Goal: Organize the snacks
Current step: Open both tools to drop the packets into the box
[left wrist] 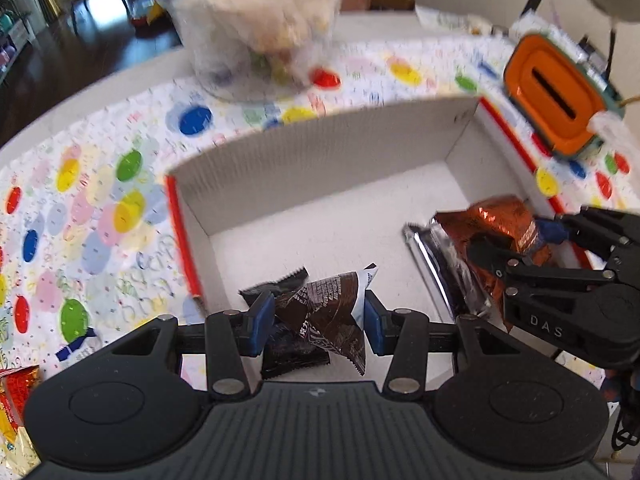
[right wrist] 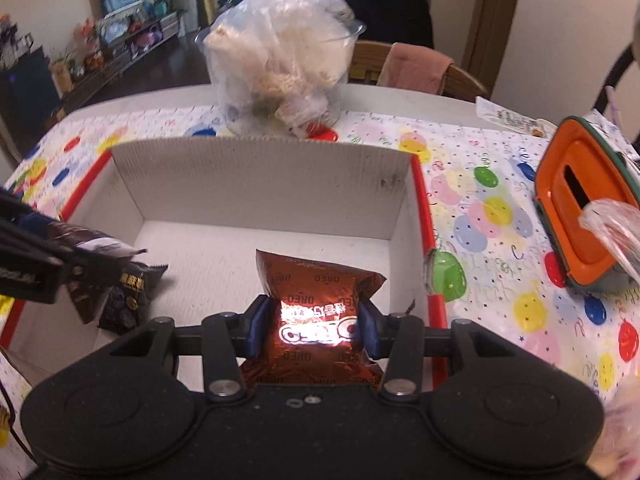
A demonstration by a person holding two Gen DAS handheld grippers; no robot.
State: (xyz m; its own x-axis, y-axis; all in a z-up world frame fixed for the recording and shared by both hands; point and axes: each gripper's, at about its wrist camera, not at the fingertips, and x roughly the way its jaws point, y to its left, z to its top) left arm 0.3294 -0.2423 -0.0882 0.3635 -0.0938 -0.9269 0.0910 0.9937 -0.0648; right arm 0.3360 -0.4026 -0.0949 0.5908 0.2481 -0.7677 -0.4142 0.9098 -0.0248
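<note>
A white cardboard box [left wrist: 320, 152] [right wrist: 260, 184] with red edges stands open on the table. My left gripper [left wrist: 316, 320] is shut on a dark brown snack packet [left wrist: 324, 312] held over the box's near left part. A black snack packet [left wrist: 292, 354] [right wrist: 128, 300] lies on the box floor right under it. My right gripper [right wrist: 312, 326] is shut on a copper-brown Oreo packet [right wrist: 316, 292] [left wrist: 492, 232] over the right part of the box. The left gripper [right wrist: 60, 264] and its packet show at the left edge of the right wrist view.
A clear tub [right wrist: 280, 64] [left wrist: 260, 24] stuffed with pale bagged snacks stands just behind the box. An orange-and-green container [right wrist: 580, 216] [left wrist: 556, 96] sits to the right on the balloon-print tablecloth [right wrist: 500, 240]. A red-and-gold packet [left wrist: 16, 404] lies at the near left.
</note>
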